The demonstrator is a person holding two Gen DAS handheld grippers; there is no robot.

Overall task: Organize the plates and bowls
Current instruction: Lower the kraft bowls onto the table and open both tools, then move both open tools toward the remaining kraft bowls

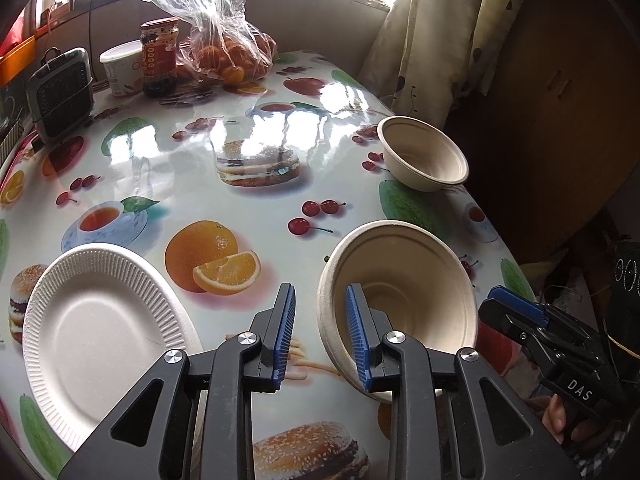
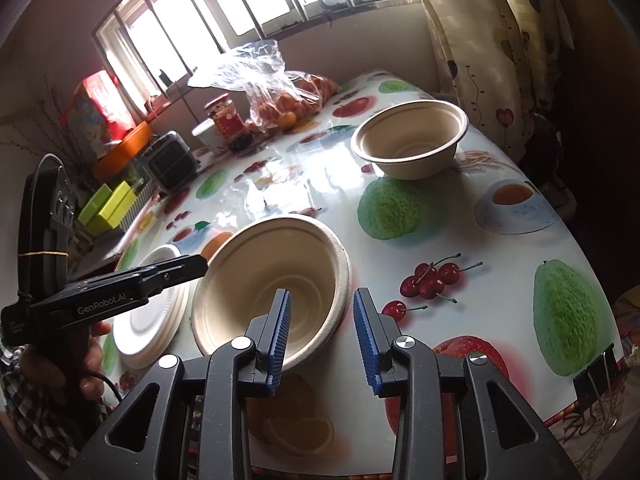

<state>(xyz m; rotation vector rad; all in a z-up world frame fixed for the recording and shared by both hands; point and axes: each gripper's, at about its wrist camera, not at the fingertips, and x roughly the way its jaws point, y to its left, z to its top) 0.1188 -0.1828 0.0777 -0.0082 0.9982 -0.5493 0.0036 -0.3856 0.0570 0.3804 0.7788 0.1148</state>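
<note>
Near the table's front edge, your spread left gripper [image 1: 320, 336] and right gripper [image 2: 322, 336] each straddle the tilted beige paper bowl's [image 1: 404, 292] rim unclamped; close squarely before lifting toward the far matching bowl [image 1: 424, 152].

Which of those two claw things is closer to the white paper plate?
Left. The left gripper hovers just right of the white paper plate, fingers straddling the near bowl's rim. The right gripper sits across that bowl, farther away.
</note>
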